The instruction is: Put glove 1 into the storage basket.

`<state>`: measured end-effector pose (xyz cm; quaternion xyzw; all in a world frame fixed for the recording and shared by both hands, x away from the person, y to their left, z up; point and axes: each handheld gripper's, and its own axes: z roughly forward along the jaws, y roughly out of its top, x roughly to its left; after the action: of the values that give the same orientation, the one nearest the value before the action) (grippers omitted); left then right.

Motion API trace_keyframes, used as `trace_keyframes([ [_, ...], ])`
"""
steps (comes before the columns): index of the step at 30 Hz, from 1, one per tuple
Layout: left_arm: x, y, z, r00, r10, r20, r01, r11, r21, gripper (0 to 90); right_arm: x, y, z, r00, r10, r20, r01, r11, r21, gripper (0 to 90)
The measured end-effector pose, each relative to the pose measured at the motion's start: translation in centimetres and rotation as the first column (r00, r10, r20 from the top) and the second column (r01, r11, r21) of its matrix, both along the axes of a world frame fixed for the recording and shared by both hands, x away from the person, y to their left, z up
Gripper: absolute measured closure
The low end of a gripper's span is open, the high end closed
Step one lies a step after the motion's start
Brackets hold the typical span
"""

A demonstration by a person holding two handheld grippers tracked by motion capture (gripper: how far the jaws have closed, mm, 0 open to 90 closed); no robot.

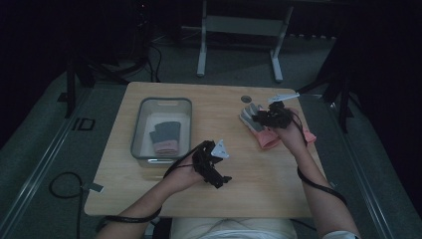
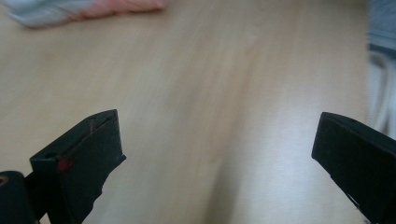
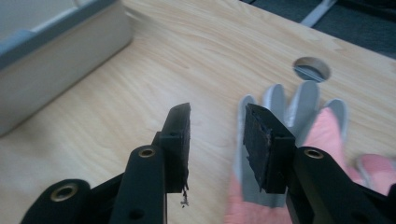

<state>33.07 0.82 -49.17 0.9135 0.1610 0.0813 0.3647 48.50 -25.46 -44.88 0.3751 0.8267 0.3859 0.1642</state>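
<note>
A: Any writing to read?
B: None legible. The right tool [image 3: 217, 135] hovers partly spread, gripping nothing, over the pink-and-grey fabric work glove [image 3: 285, 140] (its grey fingers fan out just beyond the tips).
A: The left tool [image 2: 217, 154]?
B: Spread wide above bare light wooden desk [image 2: 210, 84], glove well beyond it. Dark room.

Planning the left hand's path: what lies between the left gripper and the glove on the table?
Bare wood. In the high view, nothing lies on the table between the left gripper and the glove; the bin sits off to the side.
</note>
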Motion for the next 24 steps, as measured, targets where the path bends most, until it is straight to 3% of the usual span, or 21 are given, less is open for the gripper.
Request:
trace_keyframes([
  [2, -0.5, -0.2, -0.9, 0.9998, 0.002, -0.018, -0.002, 0.9999, -0.011, 1.3, 0.5, -0.2, -0.2, 1.0, -0.001, -0.003, 0.001, 1.0, -0.001, 59.9],
  [4, -1.1, -0.4, -1.9, 0.9999, 0.007, -0.008, -0.007, 0.9999, 0.011, 1.2, 0.9, -0.3, -0.5, 1.0, 0.003, -0.004, -0.003, 1.0, -0.014, 59.2],
  [8, -1.6, -0.1, -3.5, 0.9992, 0.039, -0.012, -0.039, 0.9992, 0.006, 1.3, 1.9, -0.6, -1.1, 0.9999, -0.013, -0.005, 0.013, 0.999, -0.04, 59.3],
  [9, -1.7, 0.1, -3.8, 0.9986, 0.051, -0.016, -0.051, 0.9987, -0.003, 1.3, 2.1, -0.6, -1.2, 0.9998, -0.019, -0.006, 0.019, 0.999, -0.045, 59.7],
  [11, -2.0, 0.8, -4.5, 0.9937, 0.071, -0.086, -0.079, 0.9934, -0.083, 1.3, 2.7, -0.6, -1.7, 0.9996, -0.027, 0.002, 0.027, 0.996, -0.083, 59.6],
  [13, -2.3, 1.4, -5.1, 0.9913, 0.106, -0.078, -0.114, 0.9878, -0.106, 1.2, 3.3, -0.7, -2.3, 0.9996, -0.026, -0.008, 0.025, 0.995, -0.1, 59.1],
  [15, -2.6, 1.8, -5.4, 0.9894, 0.131, -0.063, -0.137, 0.9858, -0.097, 1.3, 3.7, -0.7, -3.0, 1.0, -0.003, -0.001, 0.002, 0.99, -0.138, 57.2],
  [17, -2.9, 2.1, -5.6, 0.9879, 0.15, -0.041, -0.153, 0.9849, -0.082, 1.3, 4.0, -0.7, -3.6, 0.9997, 0.012, -0.022, -0.015, 0.99, -0.138, 57.1],
  [21, -3.5, 2.3, -5.8, 0.9825, 0.184, -0.027, -0.186, 0.9745, -0.125, 1.4, 4.4, -0.6, -5.0, 1.0, 0.004, -0.006, -0.005, 0.971, -0.24, 57.3],
  [24, -3.9, 2.2, -6.1, 0.9805, 0.196, -0.009, -0.196, 0.9736, -0.116, 1.4, 4.7, -0.4, -6.0, 0.9997, 0.015, -0.021, -0.02, 0.953, -0.301, 56.4],
])
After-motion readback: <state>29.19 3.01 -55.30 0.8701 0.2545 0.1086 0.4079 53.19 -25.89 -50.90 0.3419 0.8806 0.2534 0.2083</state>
